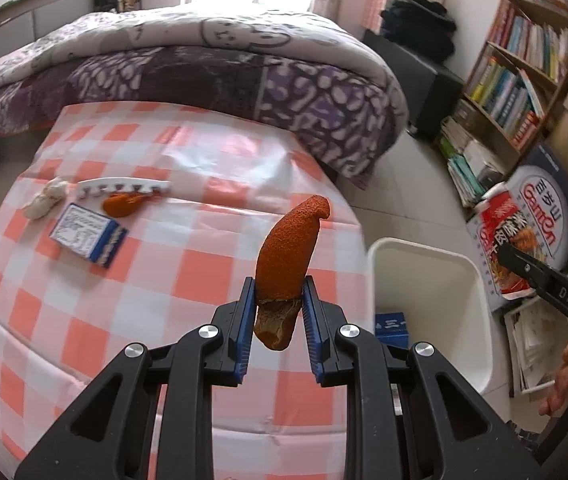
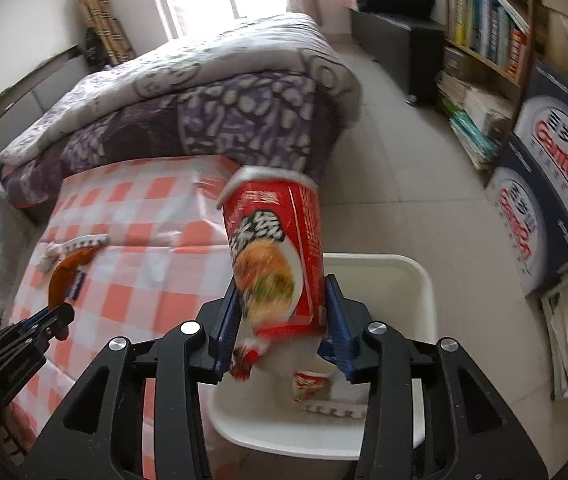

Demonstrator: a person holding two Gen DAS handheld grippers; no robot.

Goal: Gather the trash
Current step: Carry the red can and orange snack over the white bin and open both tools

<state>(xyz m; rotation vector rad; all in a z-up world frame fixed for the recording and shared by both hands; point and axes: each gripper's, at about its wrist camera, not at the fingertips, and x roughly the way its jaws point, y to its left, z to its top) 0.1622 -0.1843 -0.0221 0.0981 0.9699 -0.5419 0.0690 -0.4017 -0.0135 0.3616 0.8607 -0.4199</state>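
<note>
My left gripper [image 1: 278, 300] is shut on an orange peel [image 1: 288, 248] and holds it above the checked table [image 1: 188, 272]. It also shows in the right wrist view [image 2: 58, 316] with the peel [image 2: 62, 276]. My right gripper [image 2: 282, 312] is shut on a red instant noodle cup [image 2: 274, 248] and holds it over the white bin [image 2: 424, 280]. The cup also shows in the left wrist view [image 1: 504, 236] above the bin [image 1: 472, 276]. On the table lie another peel [image 1: 122, 204], a crumpled tissue [image 1: 46, 198], a white comb-like strip [image 1: 124, 188] and a blue-white small box [image 1: 88, 236].
The bin holds a blue box [image 1: 392, 324], a small red cup [image 2: 310, 384] and a white strip. A bed with a purple quilt [image 1: 204, 72] lies behind the table. A bookshelf [image 1: 524, 68] and printed cartons [image 2: 552, 184] stand right on the tiled floor.
</note>
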